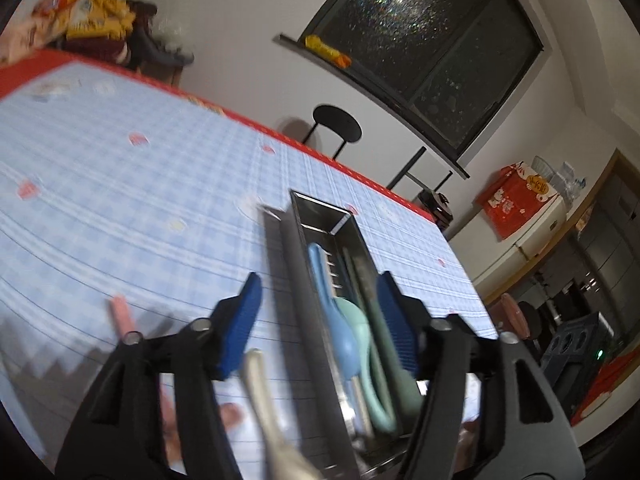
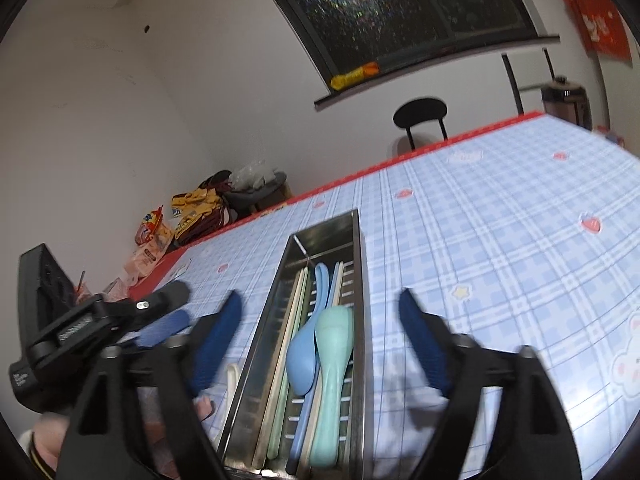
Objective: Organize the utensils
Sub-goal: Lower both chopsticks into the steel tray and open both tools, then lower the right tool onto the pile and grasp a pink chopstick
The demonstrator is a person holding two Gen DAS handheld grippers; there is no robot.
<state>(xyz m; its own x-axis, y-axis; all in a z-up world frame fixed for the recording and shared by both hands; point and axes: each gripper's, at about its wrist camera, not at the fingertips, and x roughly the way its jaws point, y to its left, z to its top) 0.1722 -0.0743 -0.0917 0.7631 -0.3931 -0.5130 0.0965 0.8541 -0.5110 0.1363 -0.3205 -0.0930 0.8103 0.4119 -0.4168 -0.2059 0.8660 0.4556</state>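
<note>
White walls and a dark window [image 2: 400, 8] stood behind a table [image 2: 500, 208] covered in a blue checked cloth with a red edge. At the far left of the right wrist view, a heap of snack bags [image 2: 192, 208] lay past the table's corner. Nearer, the left gripper [image 2: 164, 320] showed from the side, just left of the metal tray [image 2: 358, 320].

In the left wrist view, a pink utensil [image 1: 122, 314] lay on the cloth left of the left gripper [image 1: 320, 320], blurred. That gripper's blue fingers [image 1: 240, 328] stood apart with nothing pressed between them; a cream utensil [image 1: 256, 384] lay on the cloth just below the left finger, outside the tray. The right finger hung over the tray's right side.

The metal tray [image 1: 304, 320] sat long and narrow on the cloth, running away from both cameras. Inside it lay a blue spoon [image 2: 304, 360], a mint-green spoon [image 2: 334, 360] beside it and partly over it, and pale chopsticks [image 2: 292, 320] along the left part.

The right gripper [image 2: 320, 344] had its fingers [image 2: 424, 344] spread wide, one on either side of the tray, gripping nothing. A black chair [image 2: 420, 114] stood beyond the table's far edge, and a red box [image 1: 516, 200] rested on a counter at the right.
</note>
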